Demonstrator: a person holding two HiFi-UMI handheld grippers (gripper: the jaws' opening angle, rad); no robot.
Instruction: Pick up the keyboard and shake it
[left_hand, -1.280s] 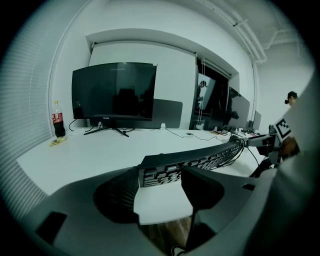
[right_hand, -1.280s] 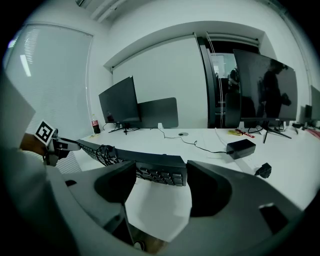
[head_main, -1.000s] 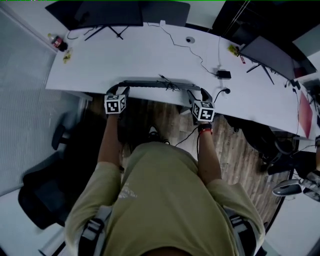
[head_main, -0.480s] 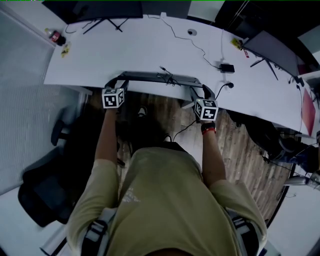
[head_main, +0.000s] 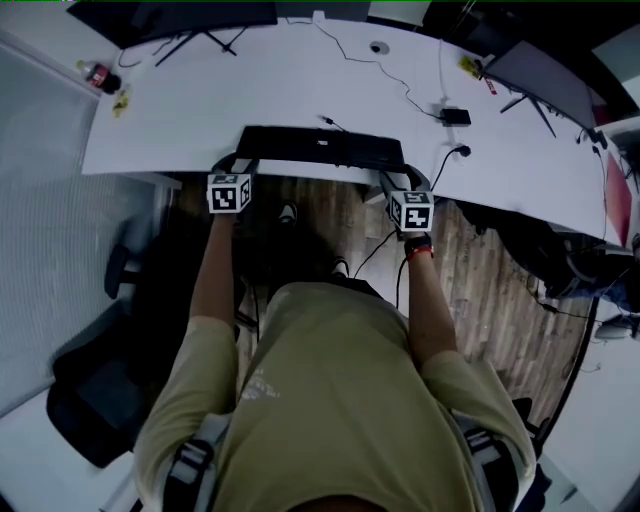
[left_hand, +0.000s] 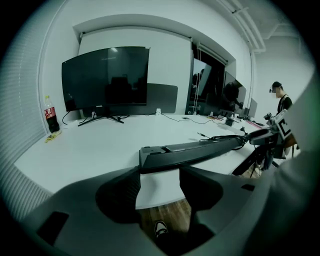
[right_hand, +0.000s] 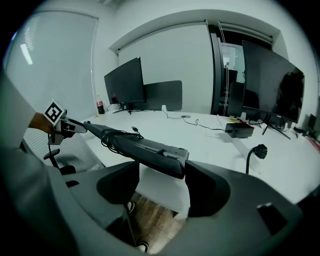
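— Jaw state?
— My left gripper (left_hand: 159, 172) jaws clamp one end of the keyboard (head_main: 322, 147). My right gripper (right_hand: 161, 171) jaws, just closing, clamp the other.
— Keyboard position?
— Over the desk's (head_main: 190, 120) near edge. I cannot tell whether they touch.

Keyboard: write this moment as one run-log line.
keyboard: held at both ends over desk edge | left gripper: gripping one end | right gripper: jaws just closed further, gripping other end

Soda bottle (head_main: 97, 73) and dark monitor (left_hand: 105, 77) stand on the white desk (head_main: 200, 110)
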